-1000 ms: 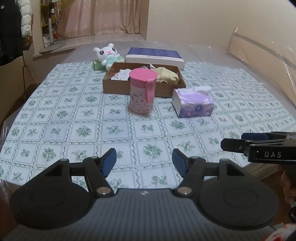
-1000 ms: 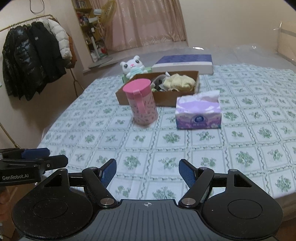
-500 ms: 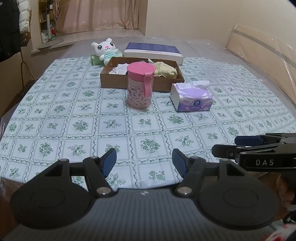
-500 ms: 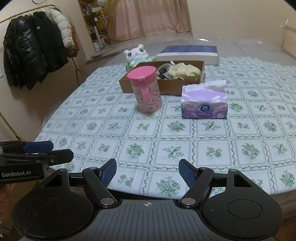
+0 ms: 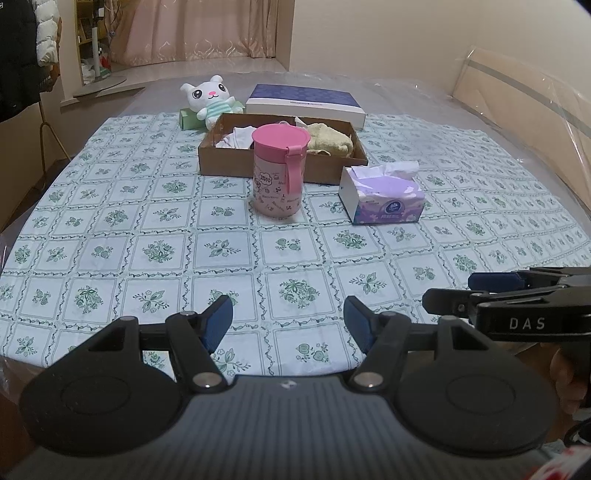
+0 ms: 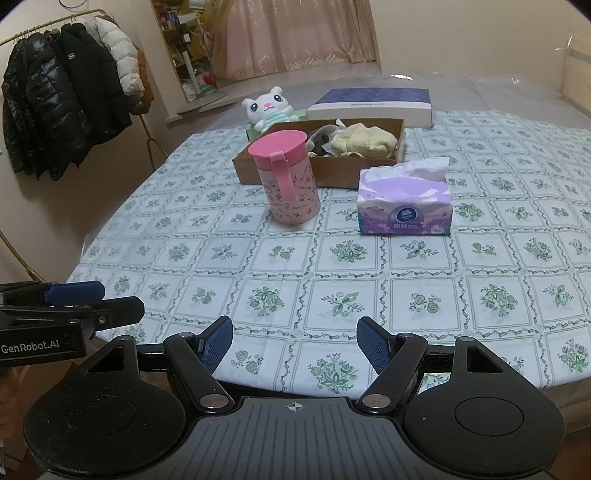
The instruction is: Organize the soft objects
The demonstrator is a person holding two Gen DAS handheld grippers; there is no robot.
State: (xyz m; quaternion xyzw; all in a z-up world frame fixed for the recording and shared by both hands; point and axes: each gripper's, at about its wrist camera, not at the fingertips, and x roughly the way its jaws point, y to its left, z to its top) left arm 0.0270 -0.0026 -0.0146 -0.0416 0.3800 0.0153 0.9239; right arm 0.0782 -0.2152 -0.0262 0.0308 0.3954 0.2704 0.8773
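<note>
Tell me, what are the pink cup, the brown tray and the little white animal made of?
The pink cup looks like smooth, slightly glossy plastic, with a moulded lid and strap. The brown tray seems plain matte cardboard, judging by its flat brown walls and folded corners. The white animal looks like a fuzzy plush toy with a striped cloth top; its filling cannot be seen.

Looks like a home, a bedroom or living room. Ahead of the tongs, a table point(image 6: 369, 295) under a green floral cloth, with a plush toy point(image 6: 267, 109) and tissue pack point(image 6: 404, 206) on it. Far left of the right tongs, a clothes rail point(image 6: 22, 33) hung with puffer jackets point(image 6: 66, 88). Beyond, pink curtains point(image 6: 291, 33) and cluttered shelves point(image 6: 173, 33).
</note>
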